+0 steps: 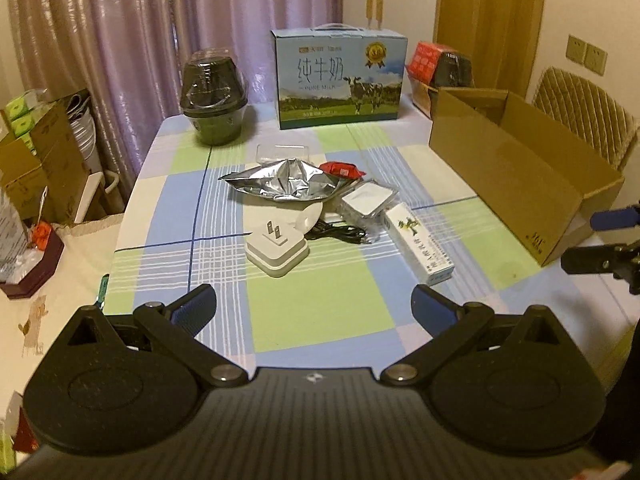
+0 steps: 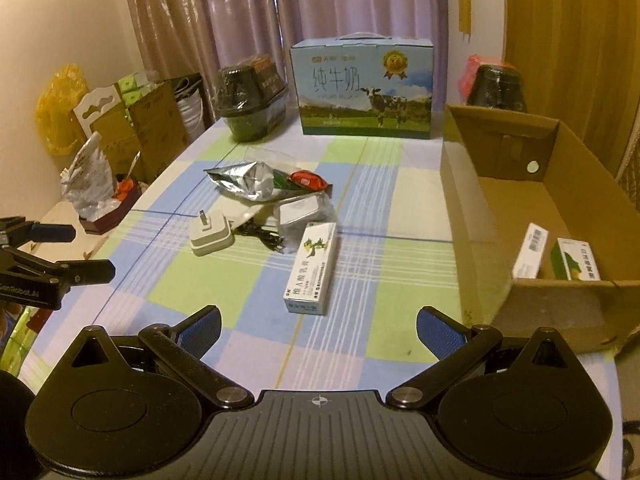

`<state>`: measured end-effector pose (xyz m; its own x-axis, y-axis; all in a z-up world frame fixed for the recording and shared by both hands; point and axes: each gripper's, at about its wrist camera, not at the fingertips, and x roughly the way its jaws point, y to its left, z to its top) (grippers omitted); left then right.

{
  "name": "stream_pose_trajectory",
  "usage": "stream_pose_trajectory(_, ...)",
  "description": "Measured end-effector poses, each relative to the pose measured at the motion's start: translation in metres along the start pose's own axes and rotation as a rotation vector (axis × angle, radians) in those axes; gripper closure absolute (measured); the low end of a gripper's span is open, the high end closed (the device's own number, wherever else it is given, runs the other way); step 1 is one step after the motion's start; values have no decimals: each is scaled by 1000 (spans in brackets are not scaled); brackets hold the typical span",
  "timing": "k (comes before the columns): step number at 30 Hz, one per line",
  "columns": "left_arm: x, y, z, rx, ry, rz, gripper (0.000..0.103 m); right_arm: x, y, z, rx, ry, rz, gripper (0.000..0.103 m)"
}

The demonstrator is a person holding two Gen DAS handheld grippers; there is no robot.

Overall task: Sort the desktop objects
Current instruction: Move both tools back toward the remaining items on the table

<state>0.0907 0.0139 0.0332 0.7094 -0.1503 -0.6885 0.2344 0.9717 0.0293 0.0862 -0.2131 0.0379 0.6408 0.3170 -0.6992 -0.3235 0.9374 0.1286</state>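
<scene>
Two packs (image 2: 556, 258) lie in the carton (image 2: 500, 208) at right; charger (image 2: 211, 236), ointment box (image 2: 312, 266) and foil bag (image 2: 244, 180) remain mid-table; both grippers (image 1: 314, 308) (image 2: 318, 332) gape wide, empty

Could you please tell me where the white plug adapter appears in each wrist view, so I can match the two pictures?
Left wrist view: the white plug adapter sits just left of centre, prongs up, nearest item to the open left gripper.
Right wrist view: the adapter lies left of centre, left of the black cable.
Shared landmark: the blue milk carton at the table's far edge.
</scene>
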Motion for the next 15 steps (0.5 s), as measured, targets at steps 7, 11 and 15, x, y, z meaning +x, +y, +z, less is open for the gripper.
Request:
stream_pose_trajectory(7, 26, 18, 2, 51, 34, -28, 1, 27, 6, 3, -8, 28, 5, 2)
stream_pose_trajectory(11, 44, 26, 4, 107, 44, -36, 1, 43, 7, 5, -7, 41, 3, 2)
stream_pose_trajectory(15, 64, 34, 7, 149, 47, -74, 1, 60, 8, 6, -8, 57, -1, 2)
